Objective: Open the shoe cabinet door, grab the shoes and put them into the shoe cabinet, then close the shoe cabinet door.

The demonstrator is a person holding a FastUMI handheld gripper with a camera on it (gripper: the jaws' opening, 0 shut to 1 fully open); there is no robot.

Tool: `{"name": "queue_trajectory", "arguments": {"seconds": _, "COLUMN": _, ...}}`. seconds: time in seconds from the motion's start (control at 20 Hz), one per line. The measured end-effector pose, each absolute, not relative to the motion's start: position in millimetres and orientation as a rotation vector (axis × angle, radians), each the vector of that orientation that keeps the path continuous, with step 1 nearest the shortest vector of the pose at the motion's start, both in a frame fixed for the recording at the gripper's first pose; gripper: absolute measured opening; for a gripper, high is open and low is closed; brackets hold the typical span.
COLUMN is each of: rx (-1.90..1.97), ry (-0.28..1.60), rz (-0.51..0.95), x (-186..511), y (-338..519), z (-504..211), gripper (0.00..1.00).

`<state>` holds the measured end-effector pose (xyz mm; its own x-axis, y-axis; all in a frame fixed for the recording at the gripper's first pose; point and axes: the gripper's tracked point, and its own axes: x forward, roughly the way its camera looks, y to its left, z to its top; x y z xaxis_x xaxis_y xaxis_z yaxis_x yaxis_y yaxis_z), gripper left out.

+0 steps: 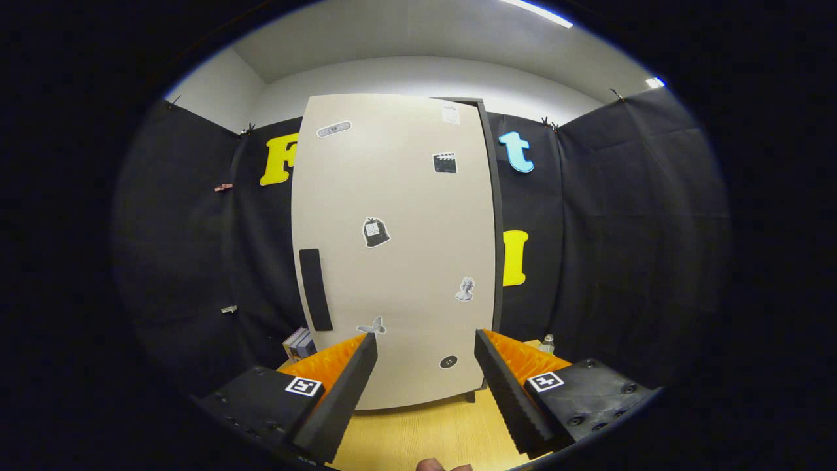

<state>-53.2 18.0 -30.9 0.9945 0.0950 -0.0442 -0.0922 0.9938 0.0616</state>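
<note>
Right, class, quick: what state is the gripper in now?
Gripper: open, jaws spread apart, holding nothing, facing the shut cabinet door.

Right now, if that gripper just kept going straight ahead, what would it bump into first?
Probably the cabinet door: the open gripper points at its lower part, with nothing between. How far off it stands is hard to judge.

door (399, 261) matt, smooth | floor (425, 435) light wood-grain | tongs (425, 343) ribbed pads

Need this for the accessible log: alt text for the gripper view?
A closed beige shoe cabinet door with stickers and a black handle on its left side stands ahead of the open, empty hand-held gripper. Books sit left of the cabinet on the wooden floor.
</note>
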Motion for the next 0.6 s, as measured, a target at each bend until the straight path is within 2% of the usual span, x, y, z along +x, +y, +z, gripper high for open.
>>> {"name": "queue_trajectory", "arguments": {"seconds": 0.6, "rx": 0.068, "ry": 0.045, "rz": 0.09, "x": -54, "y": 2, "z": -31, "gripper": 0.98}}
